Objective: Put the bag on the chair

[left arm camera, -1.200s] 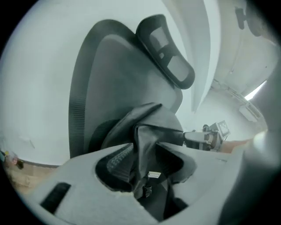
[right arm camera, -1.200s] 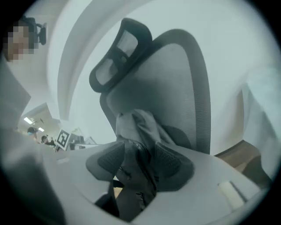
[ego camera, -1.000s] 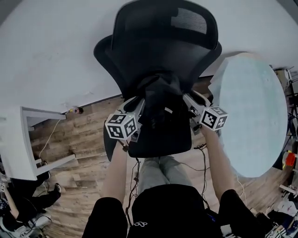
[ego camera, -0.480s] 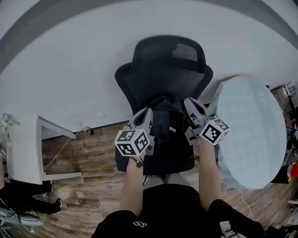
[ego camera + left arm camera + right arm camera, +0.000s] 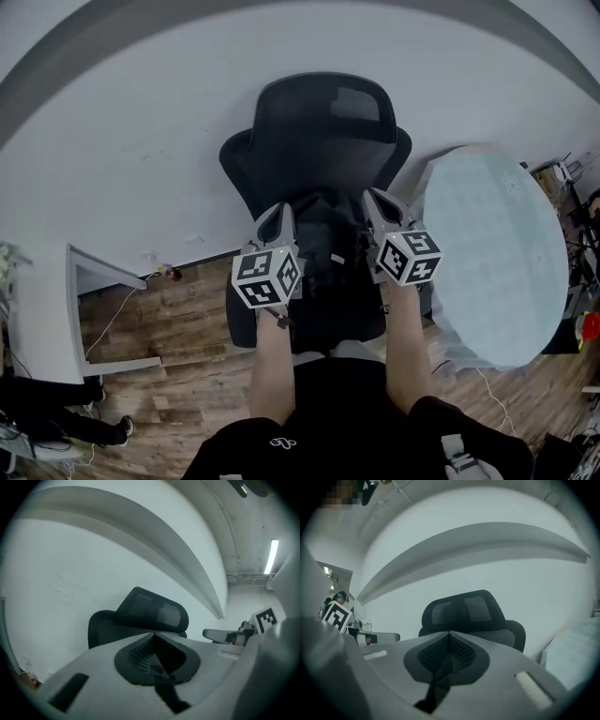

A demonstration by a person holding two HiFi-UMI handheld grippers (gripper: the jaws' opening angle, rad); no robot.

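A black office chair (image 5: 319,122) stands against the white wall. The black bag (image 5: 328,239) lies on its seat. My left gripper (image 5: 275,214) hovers at the bag's left side and my right gripper (image 5: 373,199) at its right side. Neither touches it. In the left gripper view the jaws (image 5: 153,633) meet with nothing between them, and the chair's mesh headrest (image 5: 150,611) rises ahead. In the right gripper view the jaws (image 5: 449,633) are likewise shut and empty, pointing at the headrest (image 5: 464,611). The bag is hidden in both gripper views.
A round pale table (image 5: 497,253) stands close to the chair's right. A white desk (image 5: 42,309) sits at the left on the wood floor (image 5: 178,328), with cables near the wall. A person's legs (image 5: 47,422) show at the lower left.
Both grippers have let go of the bag, drawn back from it and shut empty. The bag stays on the seat. The head has pulled back from the chair.
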